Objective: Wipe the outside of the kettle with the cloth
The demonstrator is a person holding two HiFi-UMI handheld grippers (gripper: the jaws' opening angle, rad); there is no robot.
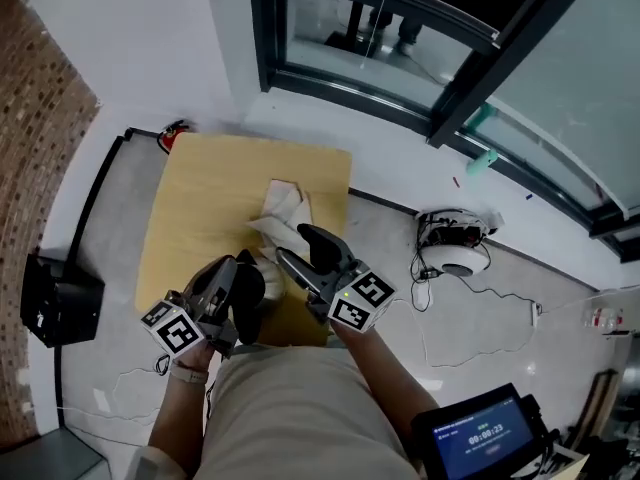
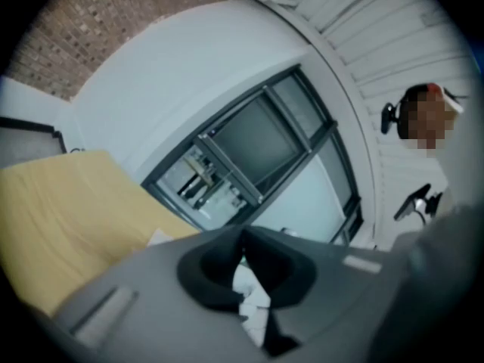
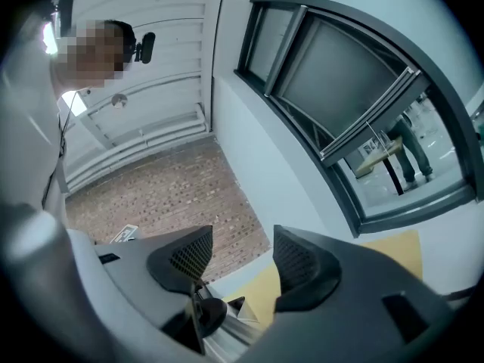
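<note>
At the far left of the head view a black box (image 1: 55, 303) sits on the floor against the brick wall, and a small red item (image 1: 172, 136) lies by the far left corner of the wooden counter (image 1: 200, 198).

Your left claw (image 2: 242, 248) is at the near edge of the counter. In the left gripper view its pads are pressed together with a fold of the white cloth (image 1: 285, 211) pinched between them. The rest of the cloth lies crumpled on the middle of the counter and trails back toward your hands.

The kettle (image 3: 209, 314) is low between your two claws at the near side of the counter. In the head view they cover most of it. The right gripper view shows a black knob on shiny metal just under the right claw's left pad. You cannot tell from either view whether the cloth is touching the kettle.

Your right claw (image 3: 242, 248) is just right of the left one and points across the counter. Its pads stand moderately apart with nothing between them, only the brick wall and the counter edge beyond.

To the right, on the floor, a round white device (image 1: 455, 250) lies with loose cables around it. A small lit screen (image 1: 485, 433) shows at the bottom right corner.
</note>
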